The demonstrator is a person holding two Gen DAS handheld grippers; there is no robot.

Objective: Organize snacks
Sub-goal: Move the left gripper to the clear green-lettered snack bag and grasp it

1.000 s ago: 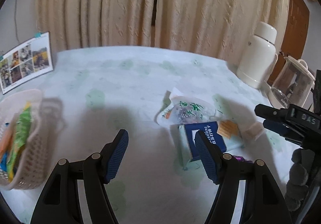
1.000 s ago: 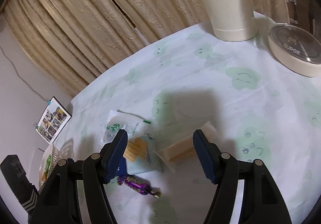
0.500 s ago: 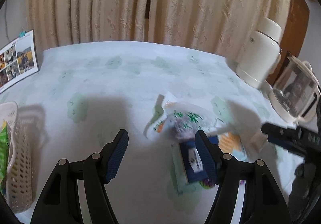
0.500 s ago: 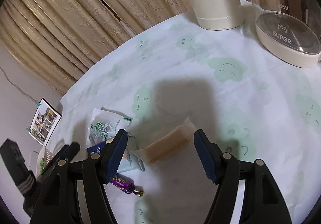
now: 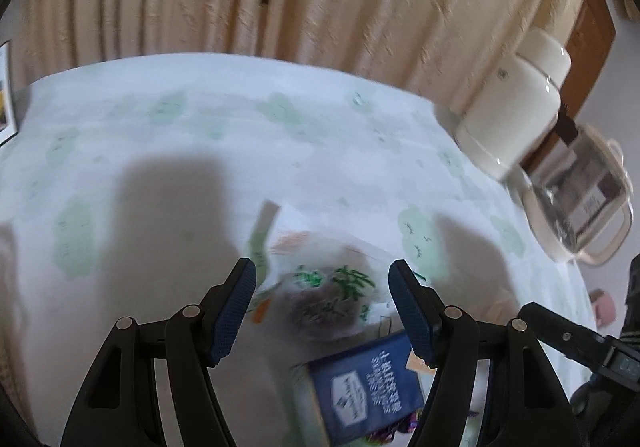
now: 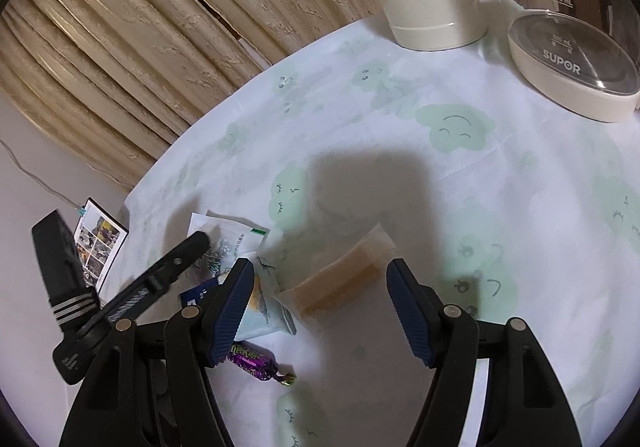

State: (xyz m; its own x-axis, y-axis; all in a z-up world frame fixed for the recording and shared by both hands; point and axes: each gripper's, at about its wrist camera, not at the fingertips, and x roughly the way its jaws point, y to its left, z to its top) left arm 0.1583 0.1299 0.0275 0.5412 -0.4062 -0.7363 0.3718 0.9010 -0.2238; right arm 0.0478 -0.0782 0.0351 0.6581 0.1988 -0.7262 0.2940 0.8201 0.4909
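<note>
Both grippers, left [image 5: 322, 311] and right [image 6: 320, 311], have closed in on the snacks, jaws spread, empty; basket gone from view.

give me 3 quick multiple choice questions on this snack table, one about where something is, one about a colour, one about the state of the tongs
1. Where does the amber snack bar lie?
A. in a basket
B. flat on the tablecloth ahead of the right tongs
C. on top of the kettle

2. What colour is the wrapped candy?
A. purple
B. red
C. yellow

3. How are the left tongs?
A. shut on the blue packet
B. shut on nothing
C. open, holding nothing

Answers: 
1 B, the bar rests on the cloth between the open fingers in the right wrist view. 
2 A, its wrapper is purple. 
3 C, a wide gap shows between the fingers, over the green-print bag.
</note>
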